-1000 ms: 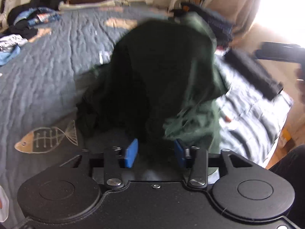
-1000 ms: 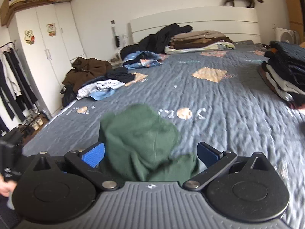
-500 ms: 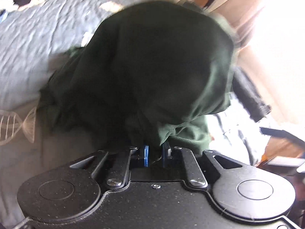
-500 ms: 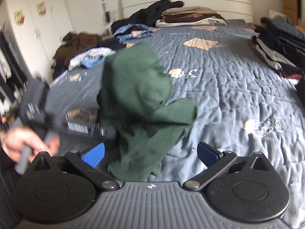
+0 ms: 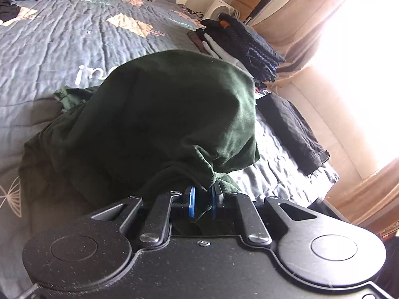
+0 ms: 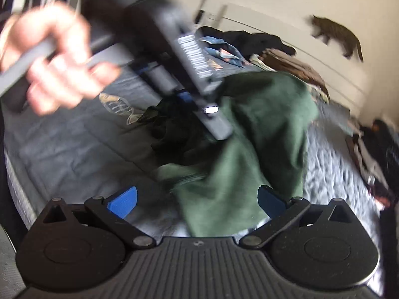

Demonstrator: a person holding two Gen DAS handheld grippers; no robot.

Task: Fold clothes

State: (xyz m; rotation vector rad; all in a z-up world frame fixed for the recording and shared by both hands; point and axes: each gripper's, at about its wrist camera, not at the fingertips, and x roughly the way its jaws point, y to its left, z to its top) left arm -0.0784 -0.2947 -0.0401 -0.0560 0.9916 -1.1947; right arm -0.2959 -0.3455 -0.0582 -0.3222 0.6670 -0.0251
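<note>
A dark green garment (image 5: pixel 169 114) lies bunched on the grey quilted bed (image 5: pixel 49 37). My left gripper (image 5: pixel 202 200) is shut on a fold of its edge, the cloth pinched between the blue pads (image 5: pixel 191 200) and lifted into a hump. In the right wrist view the same green garment (image 6: pixel 256 139) hangs down toward my right gripper (image 6: pixel 197 201), which stands open with a hanging part of the cloth between its wide-apart blue pads (image 6: pixel 123 200). The left gripper's body (image 6: pixel 189 57) and the hand (image 6: pixel 49 57) holding it fill the upper left, blurred.
A stack of folded dark clothes (image 5: pixel 244 42) sits at the bed's right edge, with a black garment (image 5: pixel 294 129) below it. More folded clothes (image 6: pixel 289 62) and loose heaps lie near the headboard. A cat (image 6: pixel 336 35) walks along the headboard top. Bright curtains (image 5: pixel 324 25) hang at the right.
My left gripper closed on the green garment's edge and lifted it. The right gripper rolled and dropped closer to the cloth, staying open; the left hand and its gripper now loom in its view.
</note>
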